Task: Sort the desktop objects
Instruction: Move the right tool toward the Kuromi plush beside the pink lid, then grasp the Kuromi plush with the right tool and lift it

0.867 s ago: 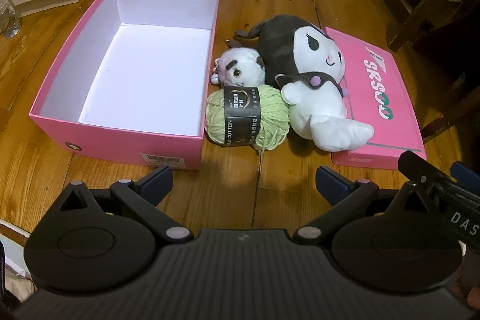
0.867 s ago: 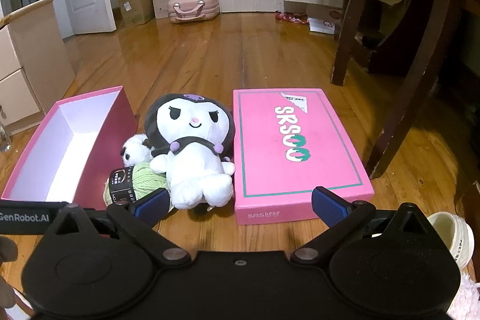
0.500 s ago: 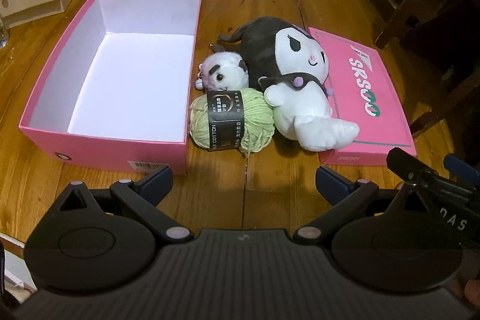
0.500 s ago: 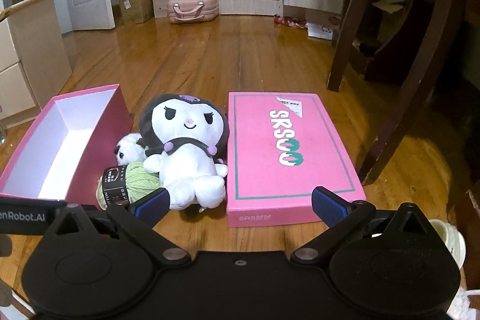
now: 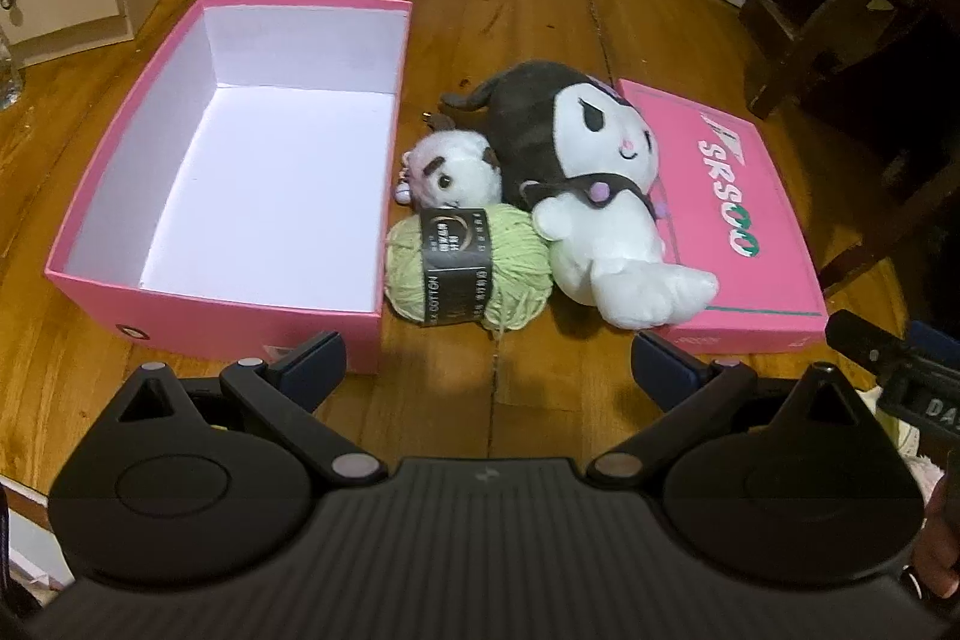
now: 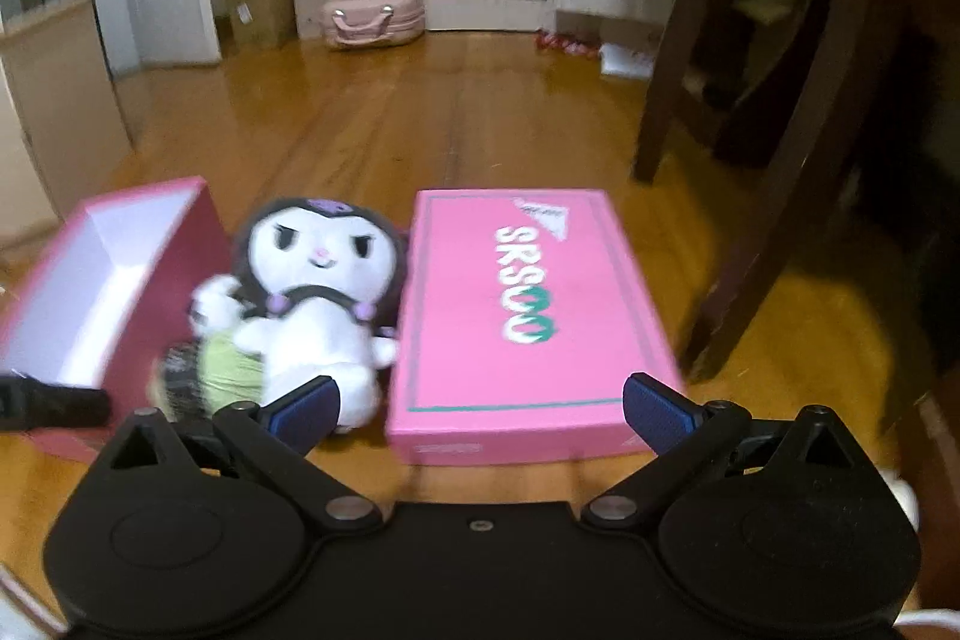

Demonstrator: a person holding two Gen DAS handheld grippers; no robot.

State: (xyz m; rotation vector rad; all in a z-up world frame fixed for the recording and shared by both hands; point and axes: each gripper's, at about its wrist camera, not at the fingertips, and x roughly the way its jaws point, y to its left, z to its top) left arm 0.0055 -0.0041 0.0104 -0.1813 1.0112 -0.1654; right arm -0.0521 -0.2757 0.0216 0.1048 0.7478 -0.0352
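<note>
My left tool (image 5: pixel 486 361) is spread wide and holds nothing. The green yarn ball (image 5: pixel 468 274) lies on the floor just ahead of it, beside the open pink box (image 5: pixel 210 316). My right tool (image 6: pixel 480 403) is spread too.

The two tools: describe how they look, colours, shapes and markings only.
Both the left tool and right tool have matte black bodies with round discs, triangular cut-outs, silver pivot pins and dark blue fingertip pads. The left one's centre is ribbed. White lettering marks the right tool's side, only partly readable.

The pink lid (image 5: pixel 744 220) reads "SRS000"; the yarn band (image 5: pixel 457 268) "COTTON".
</note>
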